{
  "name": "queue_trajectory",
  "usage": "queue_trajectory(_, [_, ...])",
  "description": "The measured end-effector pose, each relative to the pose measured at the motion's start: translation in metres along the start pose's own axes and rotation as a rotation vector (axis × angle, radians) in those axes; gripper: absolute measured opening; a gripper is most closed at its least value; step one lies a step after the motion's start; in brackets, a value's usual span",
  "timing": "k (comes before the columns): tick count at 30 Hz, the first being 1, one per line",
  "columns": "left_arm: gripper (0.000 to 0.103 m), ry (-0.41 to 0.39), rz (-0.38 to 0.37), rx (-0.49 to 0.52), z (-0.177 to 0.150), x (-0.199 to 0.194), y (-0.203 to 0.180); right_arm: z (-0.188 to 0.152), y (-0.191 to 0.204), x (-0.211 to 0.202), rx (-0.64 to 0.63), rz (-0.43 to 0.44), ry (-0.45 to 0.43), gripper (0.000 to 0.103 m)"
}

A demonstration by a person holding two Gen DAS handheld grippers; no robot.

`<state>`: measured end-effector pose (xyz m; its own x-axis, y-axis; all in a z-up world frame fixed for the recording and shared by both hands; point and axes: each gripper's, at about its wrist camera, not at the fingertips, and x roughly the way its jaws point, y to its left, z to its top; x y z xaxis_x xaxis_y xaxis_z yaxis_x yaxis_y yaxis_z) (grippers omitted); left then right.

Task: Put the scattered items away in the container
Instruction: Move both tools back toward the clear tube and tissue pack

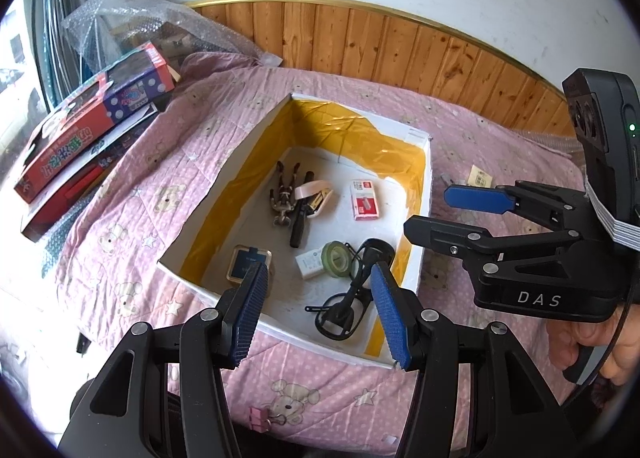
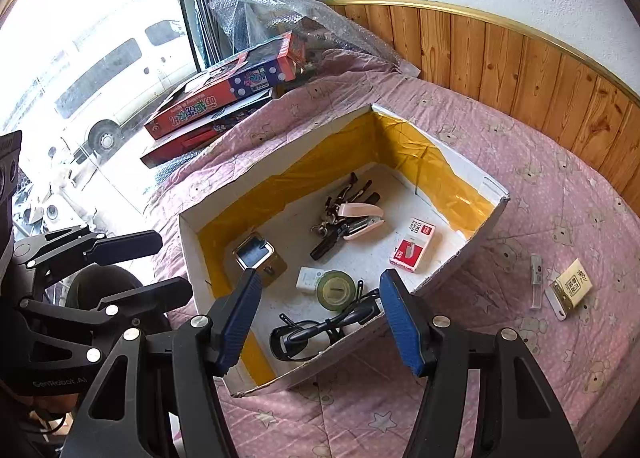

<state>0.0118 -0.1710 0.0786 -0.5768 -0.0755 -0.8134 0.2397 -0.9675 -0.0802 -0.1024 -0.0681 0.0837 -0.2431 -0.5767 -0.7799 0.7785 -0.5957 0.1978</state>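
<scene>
On the pink bear-print quilt (image 1: 132, 194) sits a white cardboard box lined with yellow foil (image 1: 224, 186), set cornerwise with one corner toward the wood-panelled wall (image 1: 400, 46). Inside lie a red-and-white box of staples (image 1: 364, 200), a pale pink stapler (image 1: 316, 198) across a black pen-like stick (image 1: 299, 224) whose long axis runs from the near edge toward the far corner, a dark metal figure-shaped piece (image 1: 283, 194) beside it, a small brass-rimmed square tin (image 1: 246, 264), a white card (image 1: 310, 264), a greenish roll of tape (image 1: 336, 260) and black-framed glasses (image 1: 344, 310) against the near right wall.

Still on the quilt, just beyond the box's right-hand wall, are a small cream paper packet (image 2: 574, 284) and a clear narrow tube (image 2: 536, 284) lying side by side, the tube's length pointing roughly toward the wall; the right wrist view shows them plainly, while the left view gives only a glimpse of the packet. A pink binder clip (image 1: 258, 418) lies by the quilt's near edge, seen only from the left wrist.

The left gripper (image 1: 320, 310) hovers over the box's near edge with its blue-padded jaws spread wide and nothing between them. The right gripper (image 2: 320, 322) is likewise wide apart and empty above the near corner.

Red and blue printed cartons (image 1: 96, 118) and bubble wrap (image 1: 132, 18) are stacked at the quilt's far left by the window.
</scene>
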Motion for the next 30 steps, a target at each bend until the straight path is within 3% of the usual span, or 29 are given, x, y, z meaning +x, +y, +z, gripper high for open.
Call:
queue_trajectory(9, [0.057,-0.013,-0.024,0.032,-0.006,-0.005,-0.028,-0.011,-0.009,-0.027,0.005,0.041,-0.053,0.063])
queue_trajectory(12, [0.057,-0.055,-0.085,0.051,-0.007,-0.01,-0.047,-0.022,-0.017,-0.041,0.005,0.056,-0.084,0.063])
queue_trajectory(16, [0.057,-0.054,-0.176,0.091,-0.007,-0.007,-0.082,-0.042,-0.039,-0.069,0.028,0.028,-0.17,0.063])
queue_trajectory(25, [0.057,0.0,-0.26,0.178,0.017,0.052,-0.172,-0.077,-0.145,-0.079,0.23,-0.131,-0.174,0.065])
queue_trajectory(30, [0.057,0.04,-0.263,0.142,0.046,0.108,-0.192,-0.087,-0.212,-0.061,0.4,-0.181,-0.146,0.068])
